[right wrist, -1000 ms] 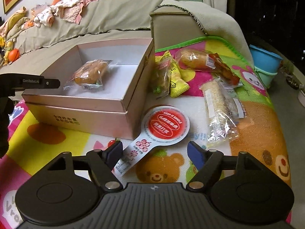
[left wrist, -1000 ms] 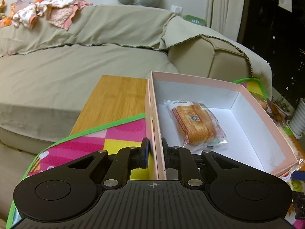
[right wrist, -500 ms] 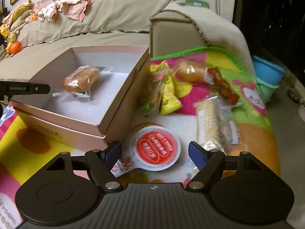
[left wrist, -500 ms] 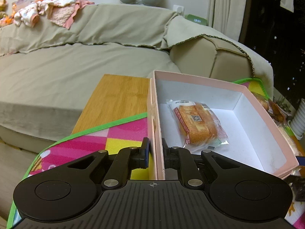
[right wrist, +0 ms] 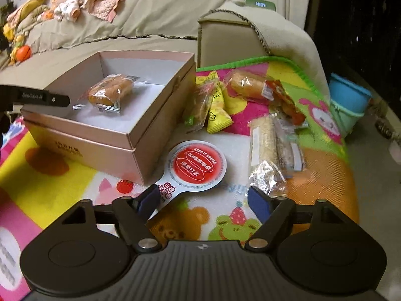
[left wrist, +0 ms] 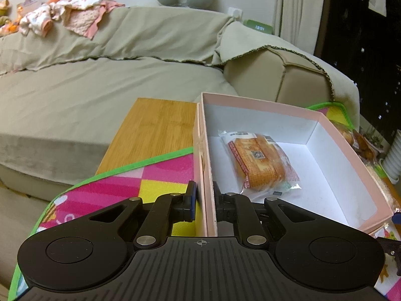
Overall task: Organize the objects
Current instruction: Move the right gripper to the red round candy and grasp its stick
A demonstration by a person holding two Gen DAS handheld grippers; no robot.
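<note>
**Holding the box while the next snack is chosen: what may go wrong**

Clamping the near wall of the pink box (left wrist: pixel 351 155), the left hand-held gripper (left wrist: pixel 203 195) is nearly closed, one pad outside and one inside the wall. One bread pack (left wrist: pixel 260 160) already lies in the box, at the centre of the left view. The right hand-held gripper (right wrist: pixel 204 198) hangs half open with nothing between its pads; its jaws have just been closing a little. Below it, at lower centre of the right view, lies the red round label (right wrist: pixel 198 165), flat on the mat (right wrist: pixel 323 165).

The label is thin and flat, so the pads may slide over it or pinch the mat too. At centre right, the loose packs, such as the sesame bar (right wrist: pixel 265 145) and the yellow packet (right wrist: pixel 218 110), are slippery and overlap; a grip may drag a neighbour. If the left grip pulls, the cardboard wall may bend.
</note>
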